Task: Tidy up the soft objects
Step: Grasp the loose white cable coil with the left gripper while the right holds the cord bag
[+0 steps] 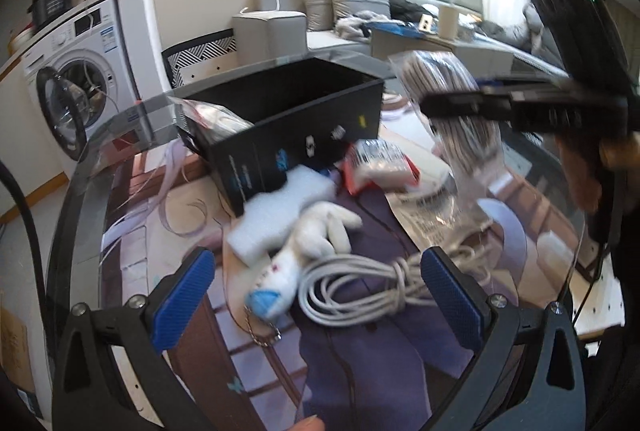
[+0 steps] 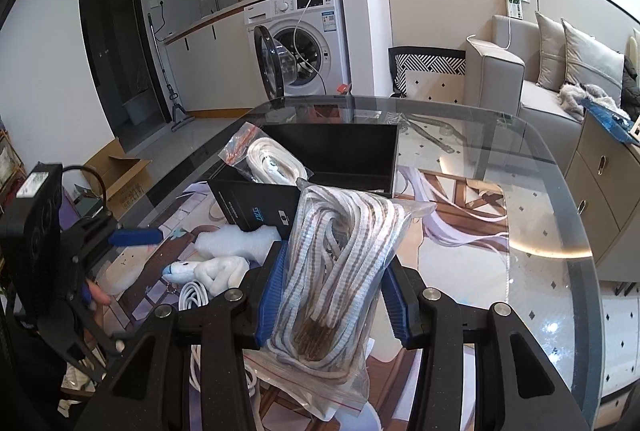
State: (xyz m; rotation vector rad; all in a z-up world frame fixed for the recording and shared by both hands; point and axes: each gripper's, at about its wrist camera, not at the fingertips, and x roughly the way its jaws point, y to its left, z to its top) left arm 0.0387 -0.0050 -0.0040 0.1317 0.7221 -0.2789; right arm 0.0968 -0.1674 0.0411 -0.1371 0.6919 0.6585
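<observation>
One bagged rope bundle (image 2: pixel 340 271) between right fingers (image 2: pixel 276 295) — left fingers (image 1: pixel 184 295) apart, empty

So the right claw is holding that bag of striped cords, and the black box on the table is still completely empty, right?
Not quite. The right claw does hold the bag of striped cords, but the black box is not empty: the right wrist view shows a bagged white strap leaning inside it.

right tool (image 1: pixel 460 107) motion-blurred, box (image 2: pixel 344 155) interior hidden
</observation>
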